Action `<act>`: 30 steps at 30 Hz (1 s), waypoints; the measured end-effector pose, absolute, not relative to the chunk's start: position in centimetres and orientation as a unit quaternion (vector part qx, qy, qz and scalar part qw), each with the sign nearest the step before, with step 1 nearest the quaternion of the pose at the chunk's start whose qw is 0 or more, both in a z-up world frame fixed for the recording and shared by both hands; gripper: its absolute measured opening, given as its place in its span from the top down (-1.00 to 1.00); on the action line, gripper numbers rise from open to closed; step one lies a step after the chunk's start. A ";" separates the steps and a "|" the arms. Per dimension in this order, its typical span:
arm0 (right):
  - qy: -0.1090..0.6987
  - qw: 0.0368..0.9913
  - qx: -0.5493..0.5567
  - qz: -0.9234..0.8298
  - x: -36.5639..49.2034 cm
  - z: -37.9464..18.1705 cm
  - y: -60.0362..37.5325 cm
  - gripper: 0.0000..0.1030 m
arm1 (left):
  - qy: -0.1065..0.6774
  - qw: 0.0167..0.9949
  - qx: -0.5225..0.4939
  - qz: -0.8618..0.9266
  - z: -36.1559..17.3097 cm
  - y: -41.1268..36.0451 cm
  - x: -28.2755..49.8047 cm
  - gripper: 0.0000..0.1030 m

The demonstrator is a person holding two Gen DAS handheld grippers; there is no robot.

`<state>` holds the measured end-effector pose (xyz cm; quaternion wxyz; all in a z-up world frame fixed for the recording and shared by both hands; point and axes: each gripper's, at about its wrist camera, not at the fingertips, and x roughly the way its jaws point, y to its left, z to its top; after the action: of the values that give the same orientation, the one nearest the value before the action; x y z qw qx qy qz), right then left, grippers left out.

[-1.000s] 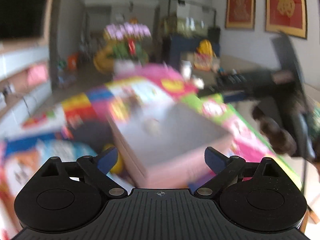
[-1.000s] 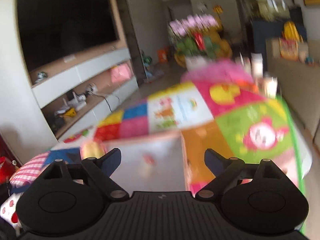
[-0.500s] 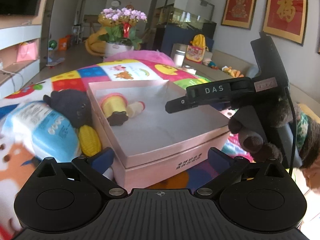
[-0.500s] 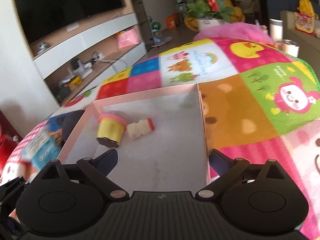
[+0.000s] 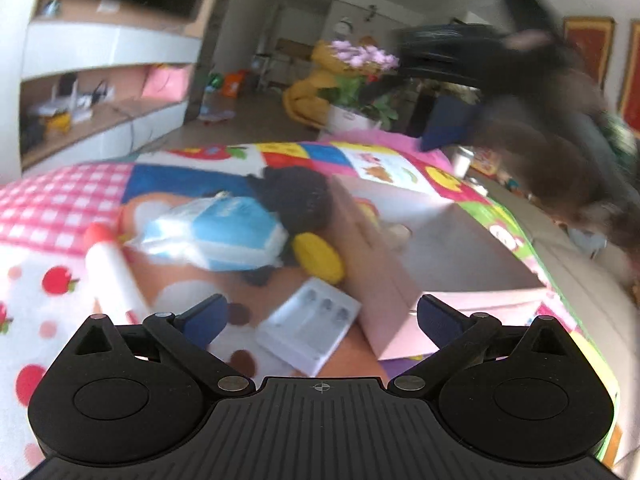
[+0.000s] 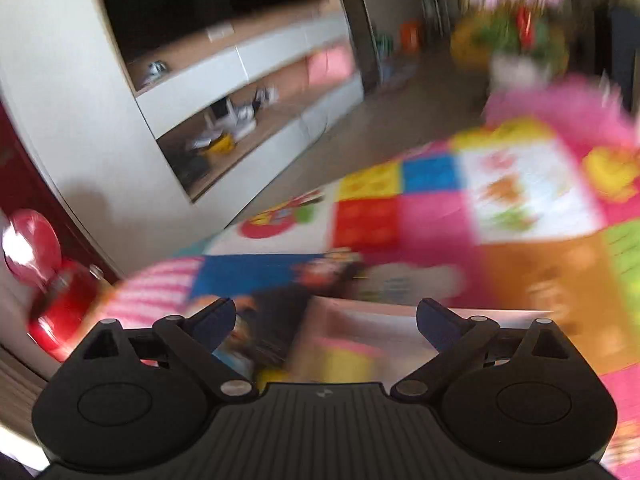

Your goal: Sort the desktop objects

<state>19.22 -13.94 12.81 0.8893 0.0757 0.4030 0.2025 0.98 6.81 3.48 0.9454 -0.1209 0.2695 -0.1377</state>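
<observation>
My left gripper (image 5: 320, 316) is open and empty, low over a white battery charger (image 5: 308, 330) lying beside the pink box (image 5: 384, 264). Left of that box lie a blue tissue pack (image 5: 224, 236), a black plush (image 5: 300, 200), a yellow piece (image 5: 318, 258) and a white tube with a red cap (image 5: 112, 268). My right gripper (image 6: 326, 316) hovers above the box's left rim (image 6: 400, 312); its jaws are closing a little with nothing between them. Under it a yellow tub with a pink lid (image 6: 344, 360) lies in the box. The right gripper shows as a blur (image 5: 460, 56) at the upper right of the left wrist view.
A colourful patchwork cloth (image 5: 60, 208) covers the surface. A person's hand (image 5: 560, 168) is at the right in the left wrist view. A potted flower (image 5: 360, 92) stands behind, white shelving (image 6: 240, 92) to the left, and a red object (image 6: 52, 292) off the cloth's left edge.
Both views have swung left. The left gripper now faces the loose items left of the box instead of the box itself. The right gripper rose and shifted left from over the box's inside.
</observation>
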 end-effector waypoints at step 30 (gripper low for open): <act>0.424 0.822 -0.063 0.376 8.3 10.1 -4.7 0.23 | 0.314 0.940 -0.095 -0.095 2.4 11.8 -1.9 -1.00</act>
<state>8.28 -4.69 10.09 0.8216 -0.0629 0.4239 0.3761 -1.87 11.84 2.42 0.9401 -0.0948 0.3135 -0.0949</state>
